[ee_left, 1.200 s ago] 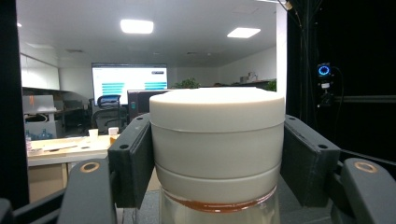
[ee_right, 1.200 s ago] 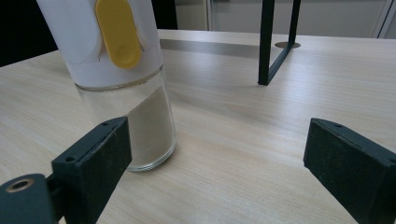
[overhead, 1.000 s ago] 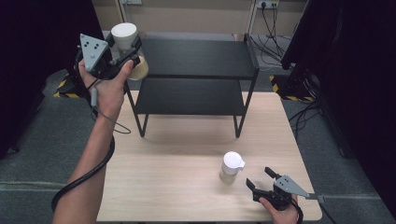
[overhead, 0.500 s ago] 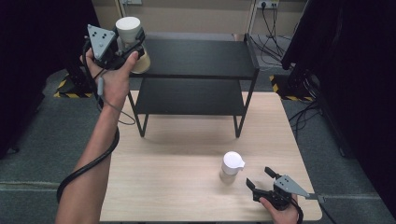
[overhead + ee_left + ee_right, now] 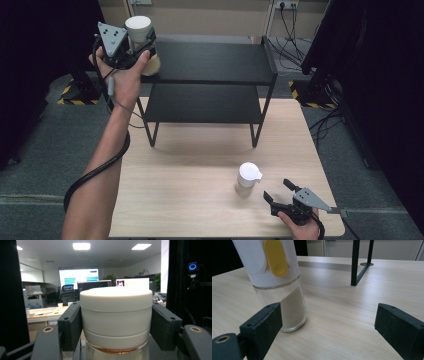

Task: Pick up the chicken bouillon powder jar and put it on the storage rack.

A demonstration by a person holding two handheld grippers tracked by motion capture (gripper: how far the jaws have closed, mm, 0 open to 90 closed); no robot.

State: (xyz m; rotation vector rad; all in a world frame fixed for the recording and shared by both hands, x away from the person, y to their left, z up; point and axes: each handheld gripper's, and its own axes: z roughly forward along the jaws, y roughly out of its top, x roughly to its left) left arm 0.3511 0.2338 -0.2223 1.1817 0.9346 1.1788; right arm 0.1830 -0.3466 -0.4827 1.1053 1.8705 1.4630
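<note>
Two grippers are in your hands, and each sits close to a jar of its own. Your left gripper (image 5: 140, 47) is raised at the far left corner of the black shelf rack (image 5: 210, 62), with your forearm stretched up from the near edge of the table (image 5: 200, 155). Its jaws are clamped on the white-lidded jar (image 5: 141, 42): in the left gripper view the two black pads press flat against opposite sides of the wide white lid (image 5: 116, 317), and the jar stands upright between them, a band of amber content just visible below the lid. From the high view the jar is level with the rack's top shelf, at or just over its left front corner; you cannot tell from here whether its base touches the shelf.

Your right gripper (image 5: 279, 192) rests low at the near right of the table, jaws spread wide and holding nothing. The glass shaker (image 5: 247, 179) stands upright on the wood just beside it, slightly to its left and beyond the tips. In the right gripper view the shaker (image 5: 279, 287), with a white top, a yellow tab and pale powder in the bottom, stands just past the left jaw, not between the two pads.
</note>
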